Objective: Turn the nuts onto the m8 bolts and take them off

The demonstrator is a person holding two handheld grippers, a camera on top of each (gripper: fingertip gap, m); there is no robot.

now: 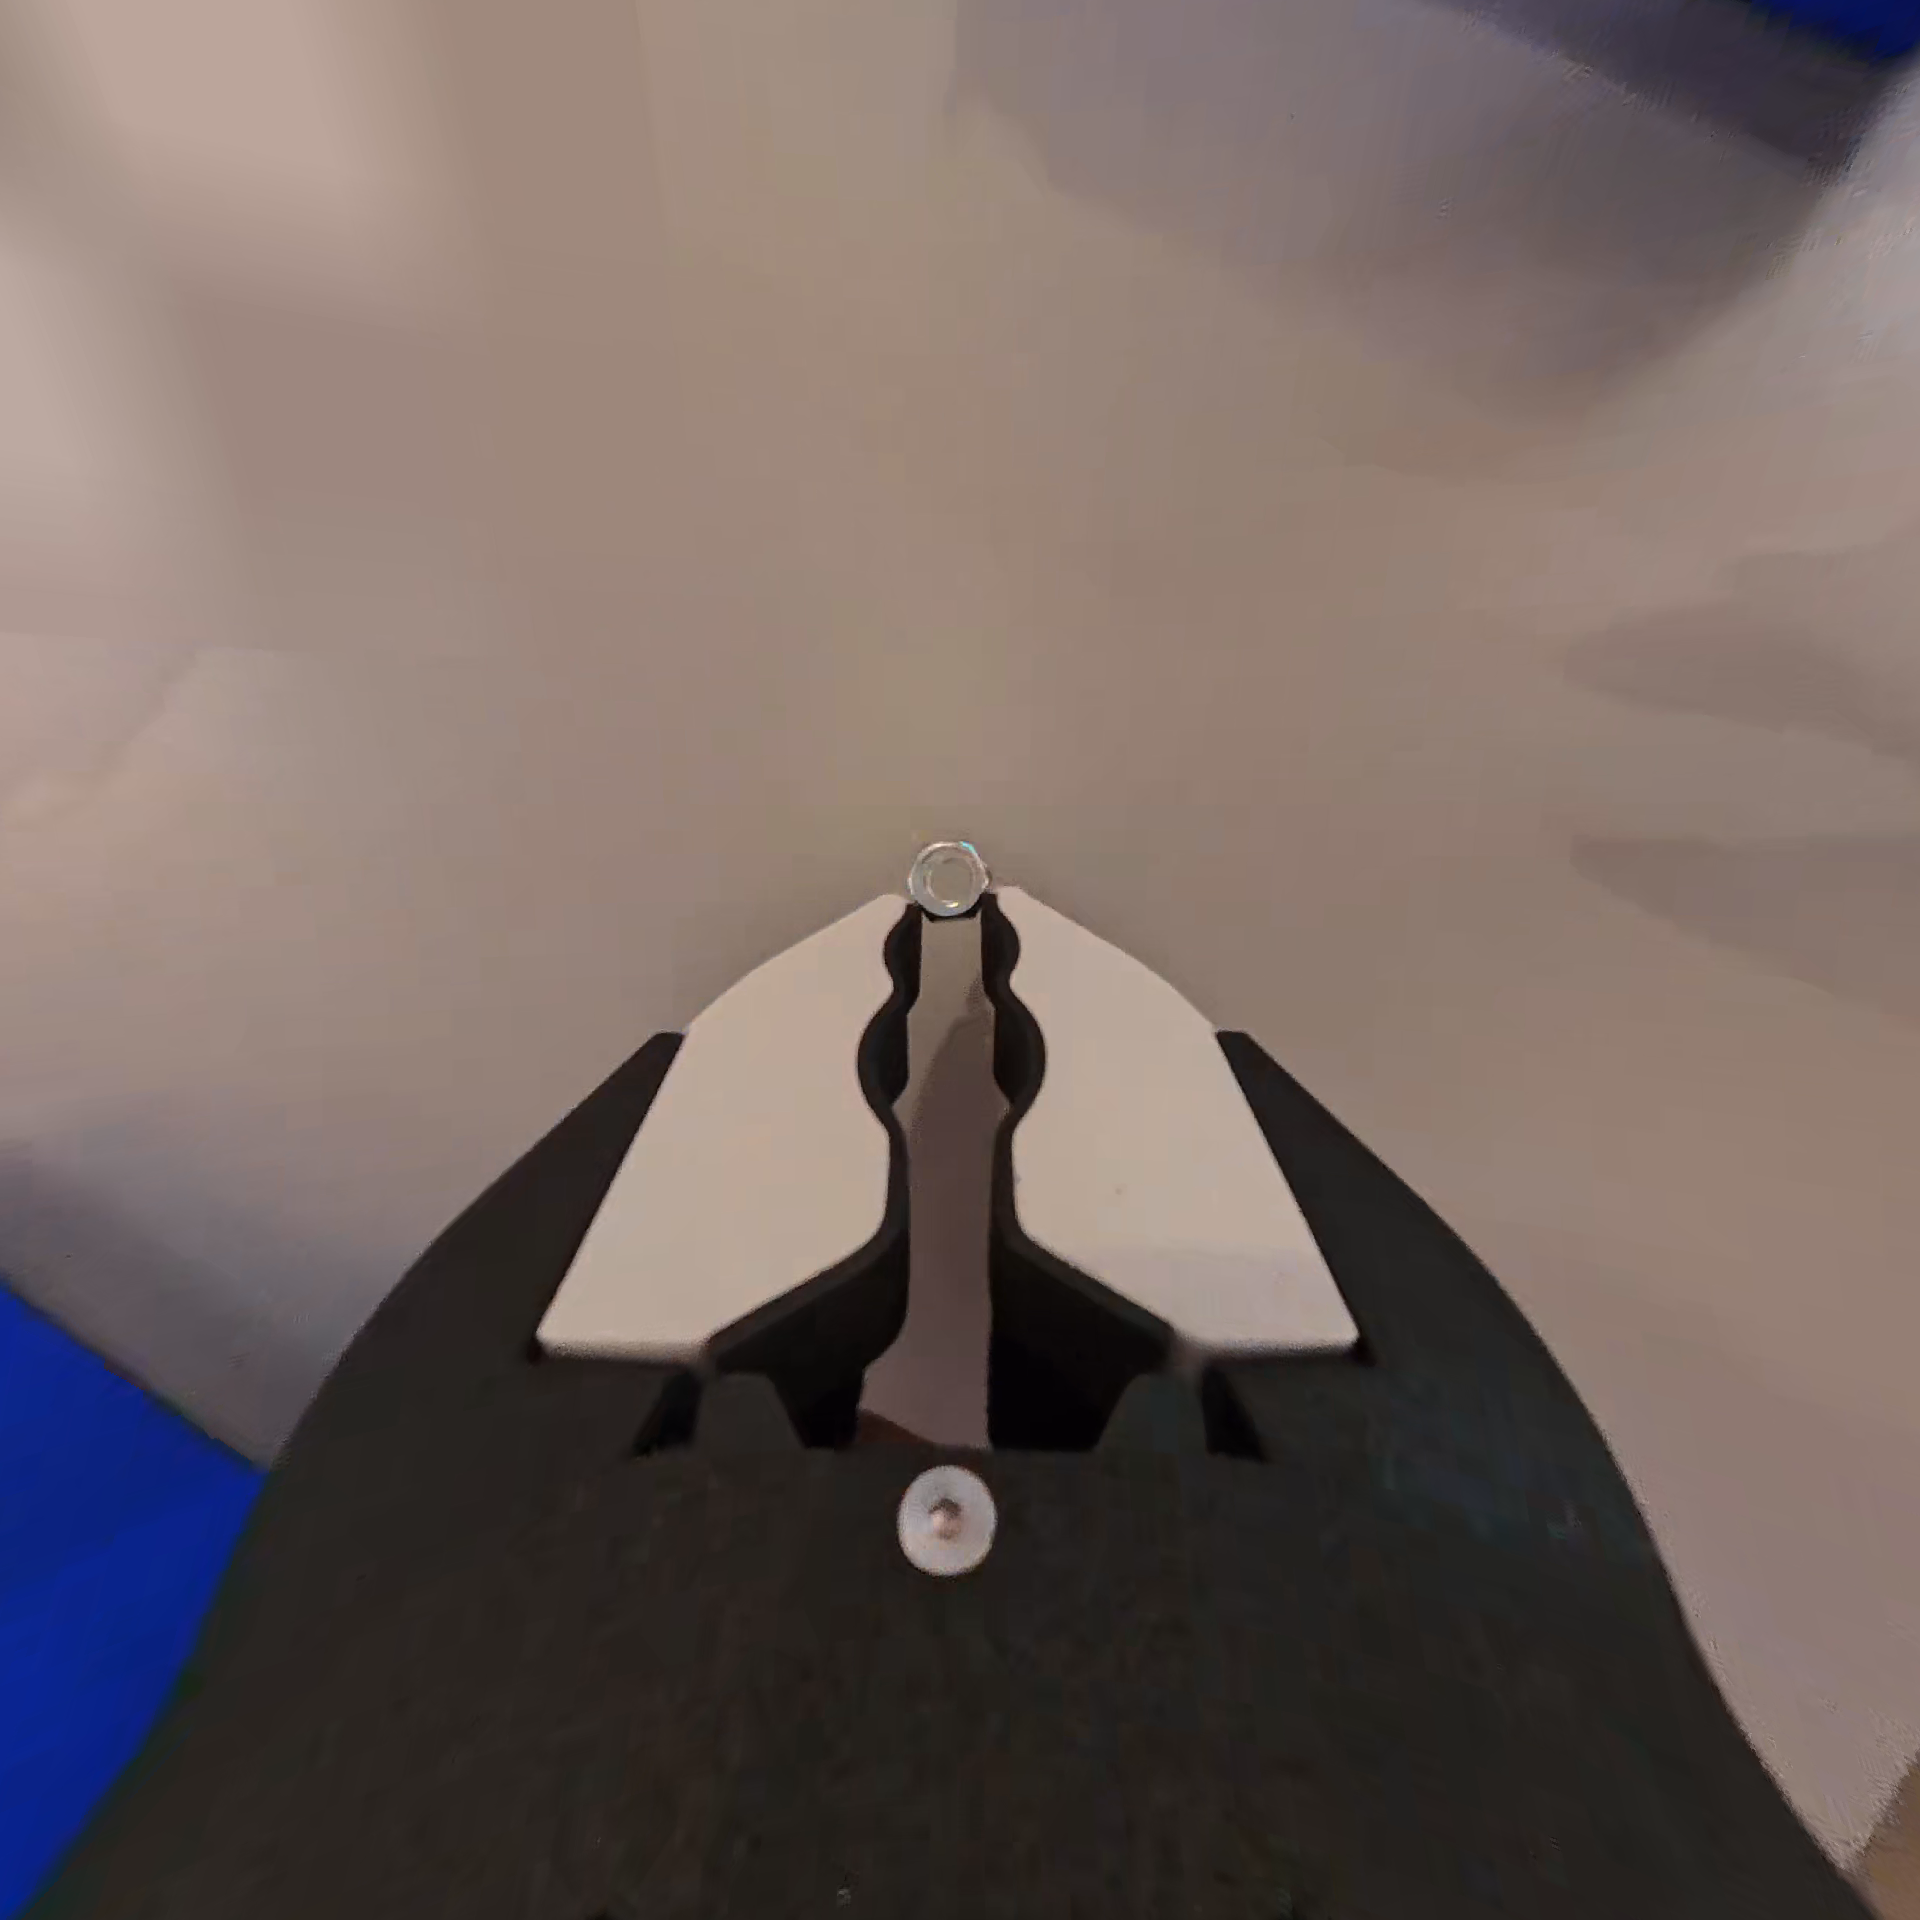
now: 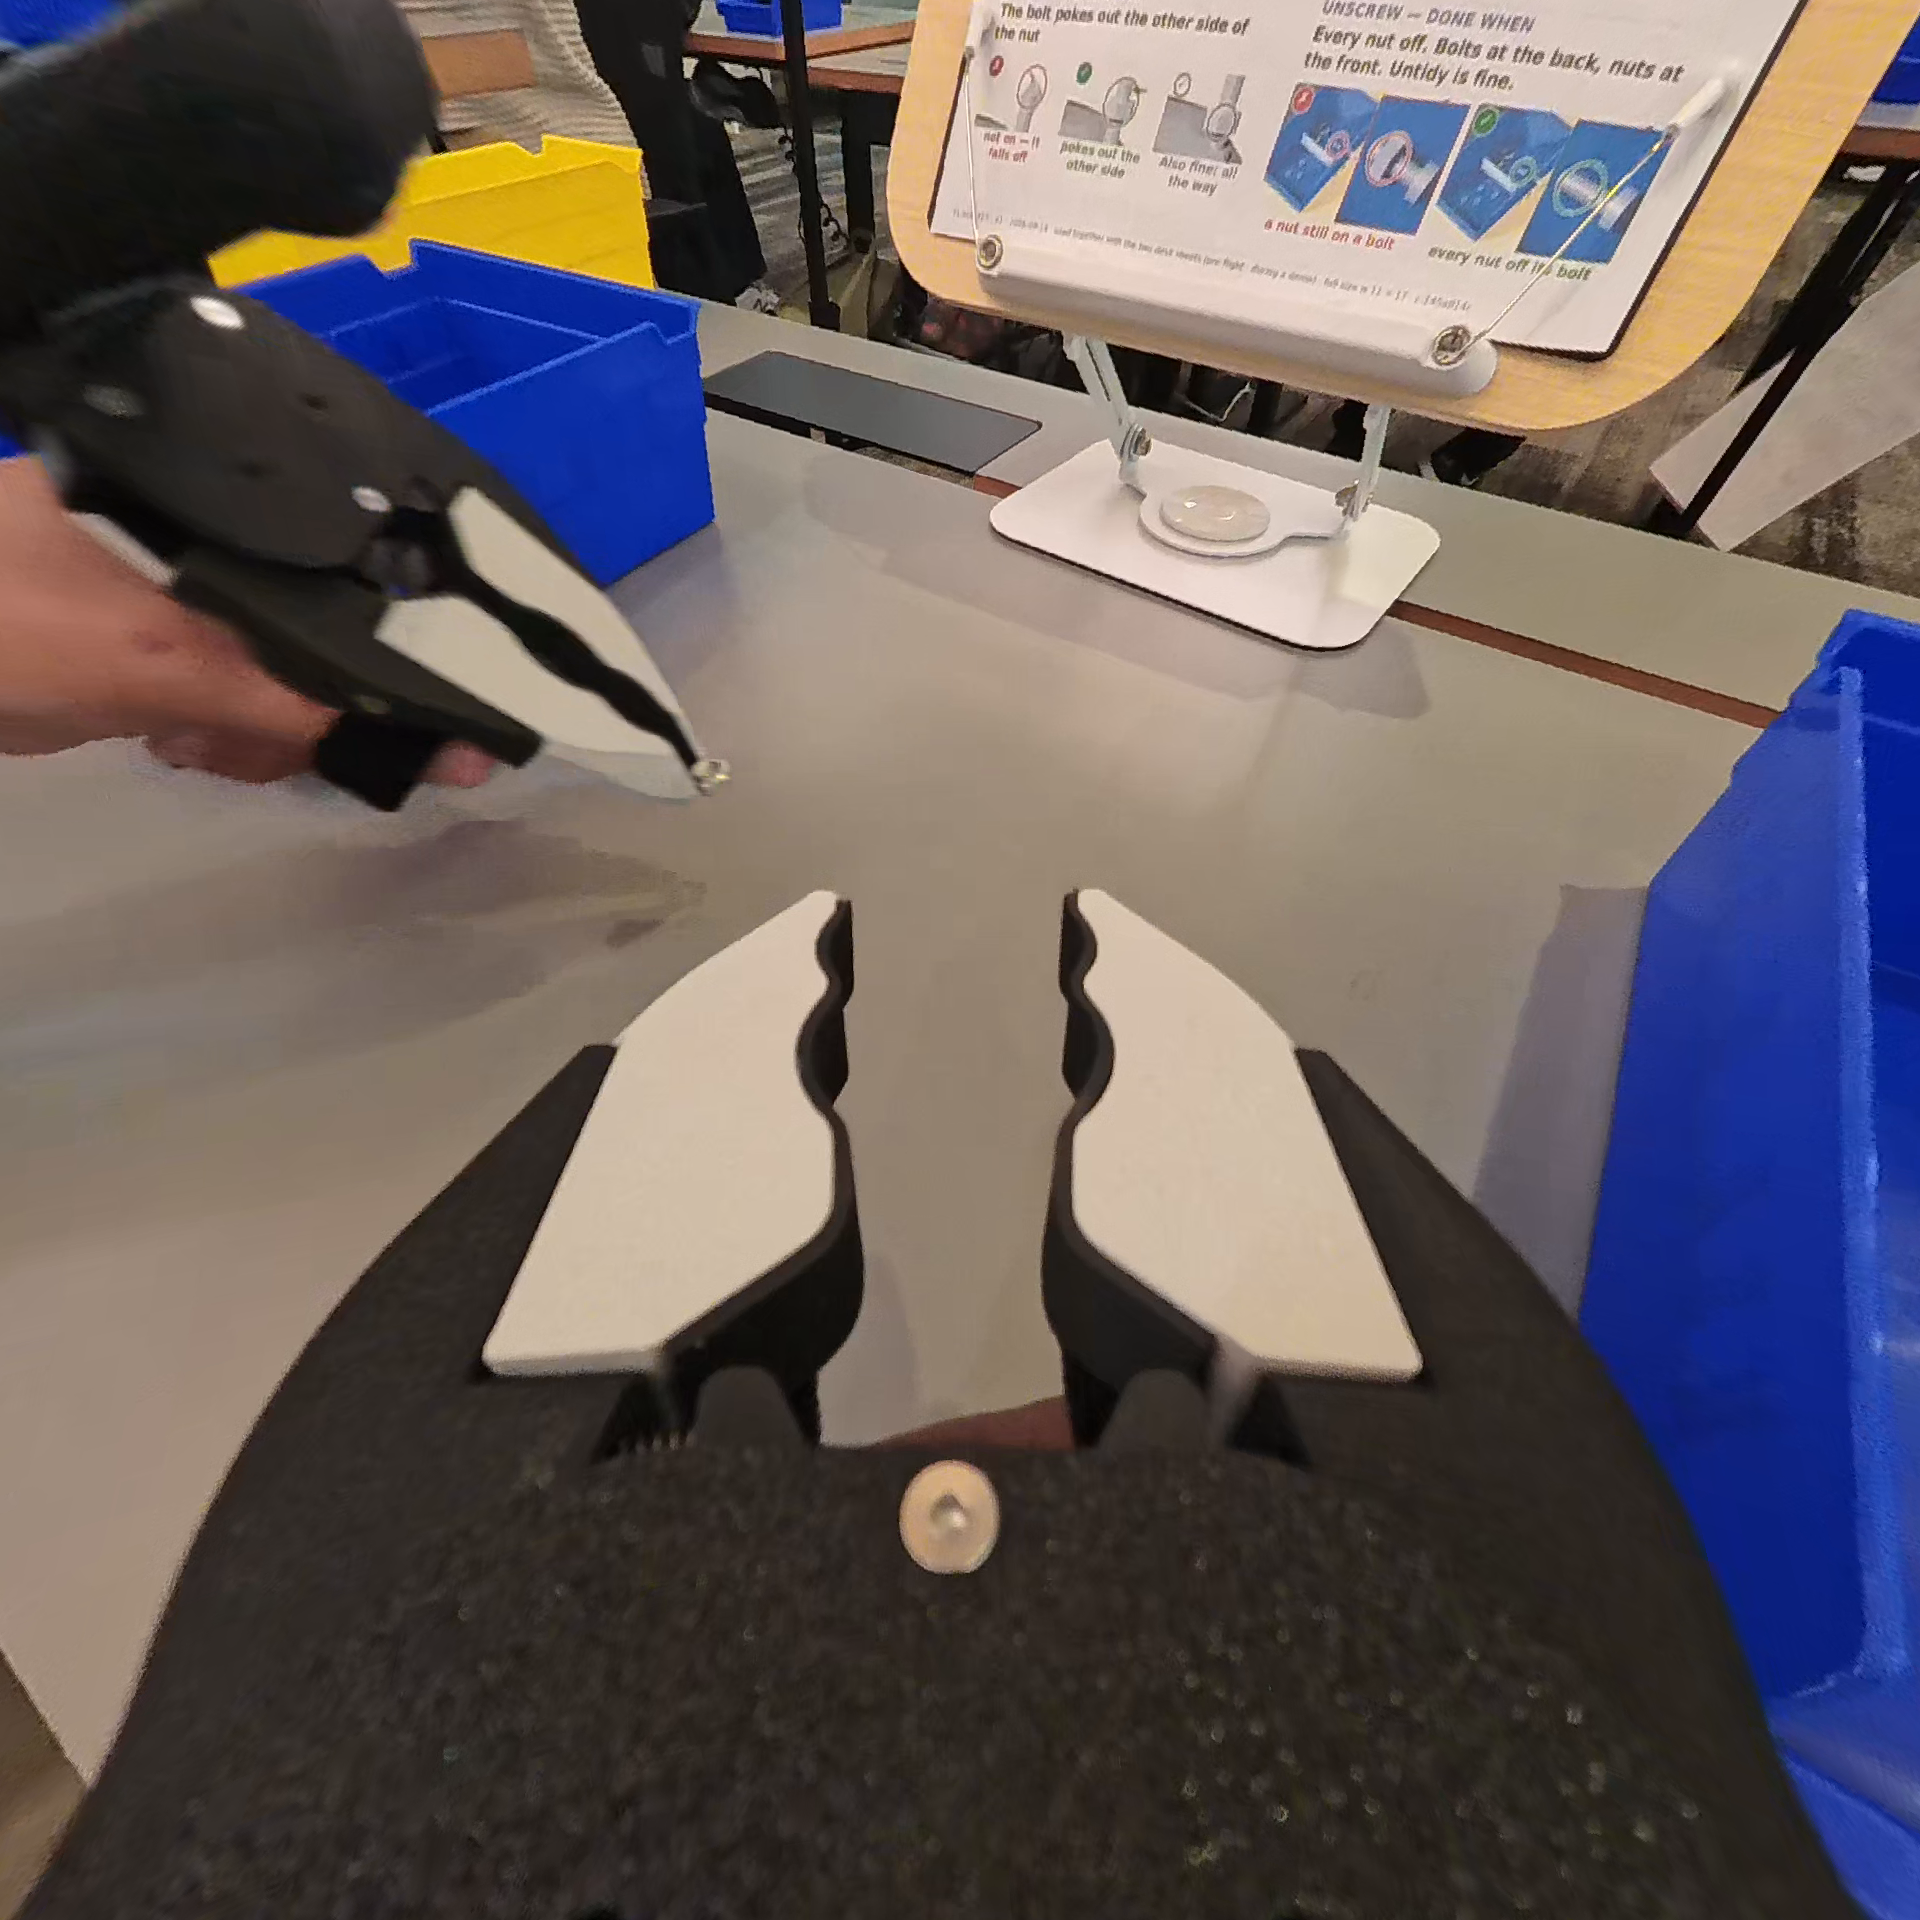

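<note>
Grey laminate counter (image 2: 1039,748) spreads under both tools, with blue bins (image 2: 540,384) at its left and right edges and a white-footed stand (image 2: 1216,540) carrying an instruction sheet at the back; no bolt shows in either view. Next in size, the right gripper (image 2: 956,914) hangs above the counter with its fingers parted and nothing between them; the left gripper (image 1: 948,906) is clenched at its very tips on a small silver nut (image 1: 947,881), lifted off the counter. That nut is likely light, hard and slick, so a tip pinch could let it twist or pop free; squeezing across two opposite flats, hole facing outward, should hold best.
</note>
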